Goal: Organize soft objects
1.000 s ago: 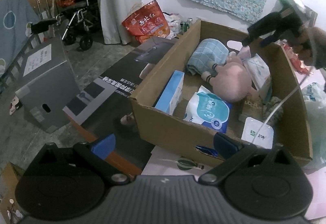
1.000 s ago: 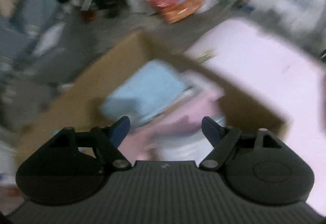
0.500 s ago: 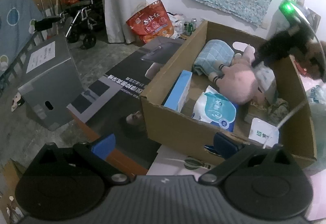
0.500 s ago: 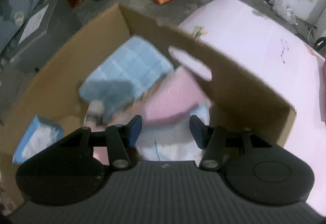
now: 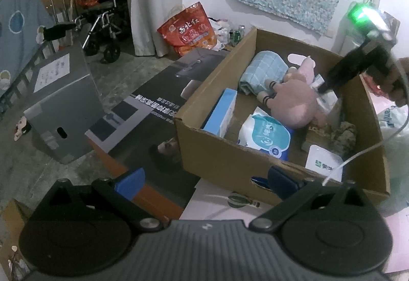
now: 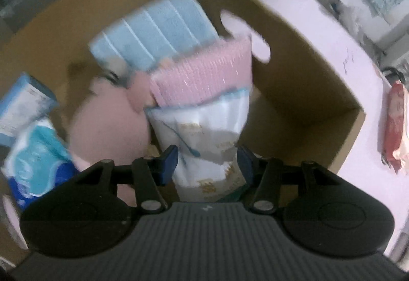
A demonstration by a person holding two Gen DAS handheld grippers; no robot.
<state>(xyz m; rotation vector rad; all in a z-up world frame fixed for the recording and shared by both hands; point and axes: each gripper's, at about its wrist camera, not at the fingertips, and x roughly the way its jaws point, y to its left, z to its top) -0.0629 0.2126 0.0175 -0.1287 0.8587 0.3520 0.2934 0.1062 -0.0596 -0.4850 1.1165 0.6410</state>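
Right hand-held gripper (image 6: 207,162) | straddling white tissue pack (image 6: 204,138), grip unclear | left hand-held gripper (image 5: 204,177) idling wide | advice: centre pads, avoid pink plush (image 6: 110,122).

Brown cardboard box (image 5: 217,150), pale-blue checked towel (image 5: 263,69), pink plush (image 5: 294,102) (black-striped legs), white-and-teal wipes pack (image 5: 265,136), and a red bag (image 5: 189,28) behind.

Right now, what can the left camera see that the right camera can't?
Only the left view shows the wheelchair, grey box and the right gripper from outside. Only the right view shows the white pack between that gripper's fingers and the red packet. Both show the cardboard box, blue towel and pink plush.
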